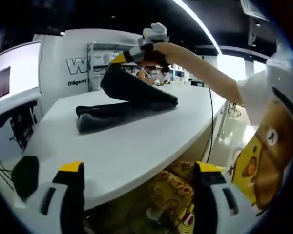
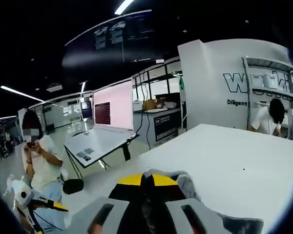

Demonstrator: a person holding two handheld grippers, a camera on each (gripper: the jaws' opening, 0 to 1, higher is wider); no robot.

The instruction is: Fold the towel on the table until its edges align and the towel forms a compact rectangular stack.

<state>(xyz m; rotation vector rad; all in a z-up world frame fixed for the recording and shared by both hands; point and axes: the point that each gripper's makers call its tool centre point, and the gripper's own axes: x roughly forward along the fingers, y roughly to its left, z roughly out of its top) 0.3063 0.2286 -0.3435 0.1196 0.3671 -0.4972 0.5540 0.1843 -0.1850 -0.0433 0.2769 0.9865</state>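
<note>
In the left gripper view the left gripper [image 1: 139, 178] hangs off the near edge of the table [image 1: 136, 146], its yellow-tipped jaws wide apart with nothing between them. Across the table the right gripper [image 1: 124, 57] is clamped on a corner of the towel [image 1: 129, 100], lifting it into a peak above the rest of the cloth. The towel is dark grey, soft and thick; its lower part lies on the middle of the table in a long rolled fold, while the raised part slopes down to the tabletop like a tent flap. In the right gripper view the jaws of the right gripper [image 2: 145, 181] meet on a bunch of grey cloth [image 2: 185, 184].

The table is white, smooth and round-edged. Beyond its far edge stands a white wall panel [image 1: 63, 63] with dark lettering. A person's bare arm [image 1: 205, 68] reaches over the table to the right gripper.
</note>
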